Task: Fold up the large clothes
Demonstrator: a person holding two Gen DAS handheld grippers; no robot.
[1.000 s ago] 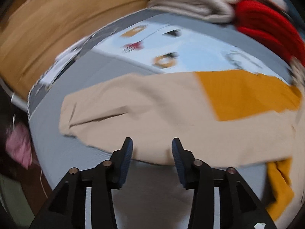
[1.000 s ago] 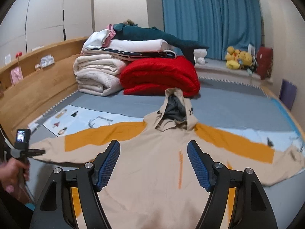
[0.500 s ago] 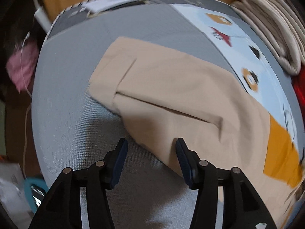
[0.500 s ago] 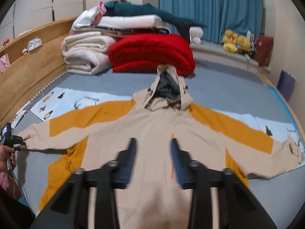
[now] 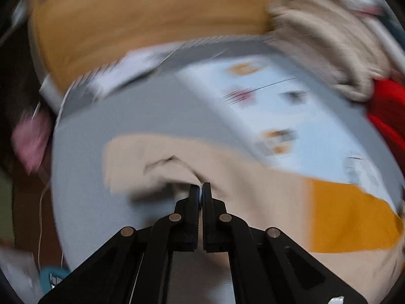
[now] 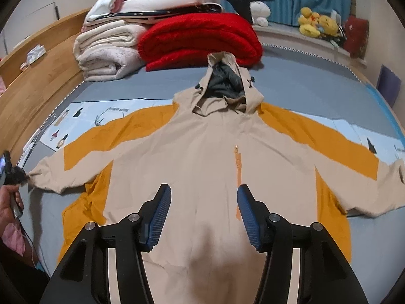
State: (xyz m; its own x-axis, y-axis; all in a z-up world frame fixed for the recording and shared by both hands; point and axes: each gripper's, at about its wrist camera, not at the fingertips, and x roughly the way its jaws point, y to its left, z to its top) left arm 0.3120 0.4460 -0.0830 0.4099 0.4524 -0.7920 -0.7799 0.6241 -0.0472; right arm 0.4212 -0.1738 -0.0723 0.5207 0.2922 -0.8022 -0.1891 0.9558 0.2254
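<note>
A beige and orange hooded jacket [image 6: 207,157] lies front up, spread flat on the grey bed [image 6: 303,88], both sleeves stretched out sideways. My left gripper [image 5: 200,190] is shut on the beige cuff end of the jacket's left-hand sleeve [image 5: 157,167] and lifts its fabric a little; this view is blurred. In the right wrist view the left gripper [image 6: 15,174] shows at the far left, at that sleeve's end. My right gripper [image 6: 202,212] is open and empty, hovering above the lower middle of the jacket body.
Folded white blankets [image 6: 108,50] and a red blanket [image 6: 200,40] are stacked at the head of the bed, behind the hood. A wooden bed frame [image 6: 38,81] runs along the left. Plush toys [image 6: 316,22] sit by the blue curtain. A light patterned sheet [image 5: 265,106] lies under the sleeve.
My left gripper has closed on the sleeve cuff and raised its fabric. My right gripper has opened wider and dropped closer over the jacket body.
</note>
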